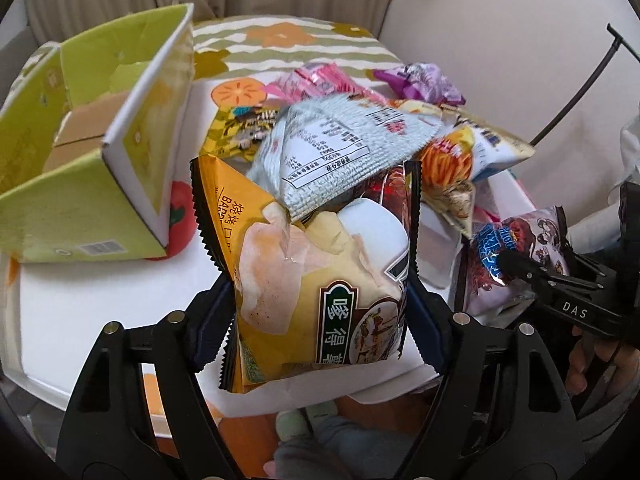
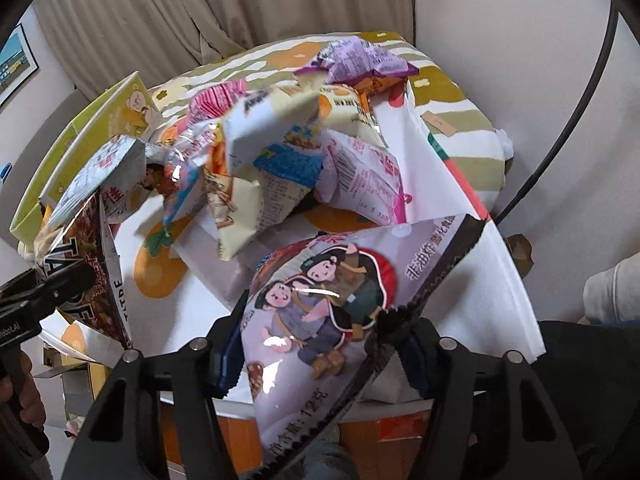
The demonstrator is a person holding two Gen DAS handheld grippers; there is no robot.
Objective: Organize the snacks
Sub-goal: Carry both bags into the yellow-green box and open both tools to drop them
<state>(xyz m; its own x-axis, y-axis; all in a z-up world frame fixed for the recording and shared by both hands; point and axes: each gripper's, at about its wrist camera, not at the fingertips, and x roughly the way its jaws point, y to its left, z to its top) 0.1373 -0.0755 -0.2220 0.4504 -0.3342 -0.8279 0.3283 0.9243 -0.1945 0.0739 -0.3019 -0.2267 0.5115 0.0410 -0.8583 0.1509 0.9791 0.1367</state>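
Between left claw (image 1: pixel 320 308) fingers, yellow chip bag (image 1: pixel 320 280) (base hidden), right claw (image 2: pixel 320 344) pinching cartoon packet (image 2: pixel 320 304).

The surface (image 1: pixel 60 320) wears a fruit-and-stripe cloth (image 1: pixel 304 54) (orange persimmons); on it lie a green cardboard box (image 1: pixel 84 208) at left and a snack-packet heap (image 1: pixel 360 128) far right.

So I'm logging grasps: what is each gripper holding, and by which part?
Left gripper pinches the yellow chip bag across its lower body. Right gripper pinches the cartoon bag across its middle, near the black seam.
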